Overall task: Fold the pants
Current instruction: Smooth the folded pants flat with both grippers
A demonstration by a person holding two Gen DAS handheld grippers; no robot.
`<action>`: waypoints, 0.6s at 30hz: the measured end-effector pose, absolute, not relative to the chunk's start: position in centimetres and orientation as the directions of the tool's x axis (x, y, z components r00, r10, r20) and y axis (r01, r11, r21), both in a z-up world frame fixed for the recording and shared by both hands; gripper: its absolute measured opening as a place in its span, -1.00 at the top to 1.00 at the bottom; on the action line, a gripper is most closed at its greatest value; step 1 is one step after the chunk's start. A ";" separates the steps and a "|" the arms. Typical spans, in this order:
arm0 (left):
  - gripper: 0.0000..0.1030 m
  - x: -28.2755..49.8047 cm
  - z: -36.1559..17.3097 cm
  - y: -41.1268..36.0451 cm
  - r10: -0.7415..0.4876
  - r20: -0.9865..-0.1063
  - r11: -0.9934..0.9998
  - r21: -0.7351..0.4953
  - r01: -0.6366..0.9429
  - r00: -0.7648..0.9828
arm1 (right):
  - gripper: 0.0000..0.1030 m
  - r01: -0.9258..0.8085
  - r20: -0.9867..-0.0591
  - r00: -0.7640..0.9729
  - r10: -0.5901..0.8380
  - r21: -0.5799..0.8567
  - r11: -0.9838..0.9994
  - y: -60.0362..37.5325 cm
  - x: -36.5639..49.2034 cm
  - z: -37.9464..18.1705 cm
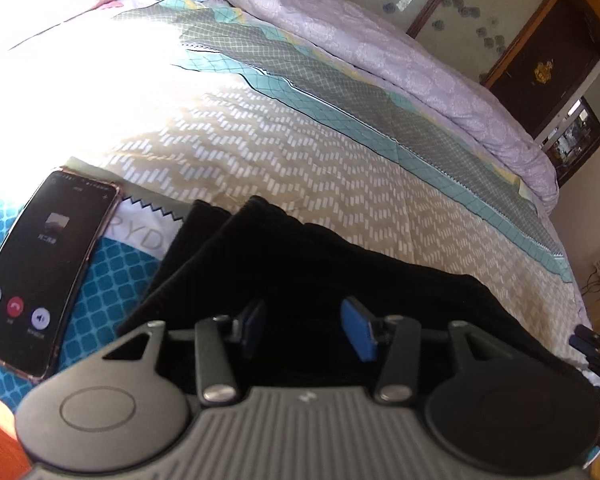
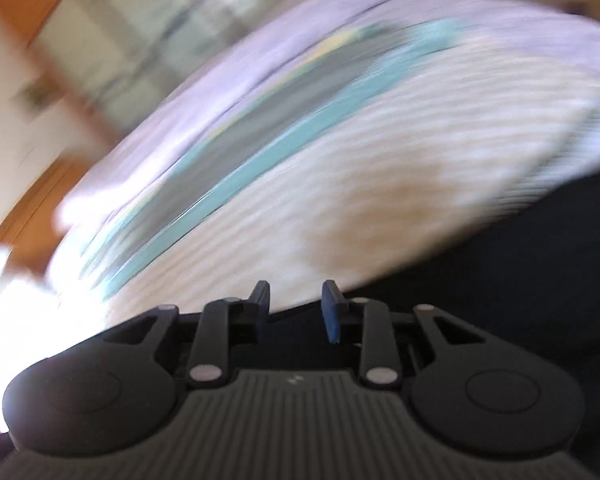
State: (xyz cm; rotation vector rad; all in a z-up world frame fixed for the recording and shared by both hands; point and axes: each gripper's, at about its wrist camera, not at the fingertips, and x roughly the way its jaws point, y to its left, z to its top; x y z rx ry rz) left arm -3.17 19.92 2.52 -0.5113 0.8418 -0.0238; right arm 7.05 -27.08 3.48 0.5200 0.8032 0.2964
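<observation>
- Left wrist view: the left gripper (image 1: pixel 306 330) sits low over black pants (image 1: pixel 300 264), its two blue-padded fingers (image 1: pixel 358 334) standing apart with dark cloth showing between and beneath them; whether the pads touch the fabric cannot be told.
- The pants lie on the near part of a bed (image 1: pixel 340 168) covered by a patterned bedspread with a beige-and-white zigzag field and teal and grey bands; two rounded folds or leg ends of the garment point away from the camera toward the left.
- A phone (image 1: pixel 46 272) lies face up just beside the pants on the left, on a teal-checked part of the bedspread, its screen showing a call display with a red button.
- A pale lilac quilt (image 1: pixel 400 64) is bunched along the far side of the bed; dark wooden cabinets (image 1: pixel 540 64) stand behind it.
- At the right edge, part of the other gripper's blue-tipped fingers shows near the edge of the pants.
- Right wrist view: the picture is strongly blurred. The right gripper (image 2: pixel 295 306) has its fingers (image 2: pixel 331 312) parted, nothing visibly between them.
- The pants (image 2: pixel 520 264) fill the lower right as a dark mass, reaching under the fingers; the bed (image 2: pixel 320 168) spreads beyond, with the quilt (image 2: pixel 280 52) at its far side.
</observation>
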 end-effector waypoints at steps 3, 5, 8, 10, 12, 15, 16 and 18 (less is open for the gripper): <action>0.16 -4.7 2.3 21.0 -0.229 -0.696 0.868 -0.463 -0.182 0.681 | 0.13 -0.209 -0.613 0.547 0.570 0.560 0.802 -20.2 11.1 3.4; 0.16 -5.5 2.1 21.3 -0.255 -0.690 0.862 -0.479 -0.164 0.677 | 0.02 -0.285 -0.659 0.475 0.583 0.511 0.811 -15.9 13.2 2.5; 0.16 -6.1 1.8 20.9 -0.265 -0.685 0.879 -0.461 -0.123 0.679 | 0.00 -0.346 -0.762 0.393 0.514 0.396 0.851 -11.0 15.2 0.3; 0.18 -6.0 1.3 20.4 -0.252 -0.695 0.895 -0.432 -0.110 0.674 | 0.02 -0.367 -0.796 0.371 0.478 0.347 0.863 -9.9 15.3 -0.9; 0.18 -5.8 0.9 20.2 -0.262 -0.695 0.893 -0.438 -0.105 0.670 | 0.83 -0.437 -0.785 0.373 0.494 0.322 0.840 -9.2 14.7 -0.3; 0.18 -5.0 0.1 19.9 -0.264 -0.704 0.889 -0.442 -0.117 0.660 | 0.86 -0.385 -0.758 0.484 0.437 0.264 0.884 -9.3 16.0 1.0; 0.18 -4.8 0.0 19.9 -0.263 -0.703 0.890 -0.442 -0.116 0.661 | 0.85 -0.344 -0.757 0.497 0.424 0.277 0.897 -9.6 17.1 0.8; 0.18 -4.7 -0.1 19.7 -0.255 -0.703 0.895 -0.431 -0.112 0.664 | 0.85 -0.313 -0.772 0.488 0.408 0.281 0.907 -9.5 18.6 -0.3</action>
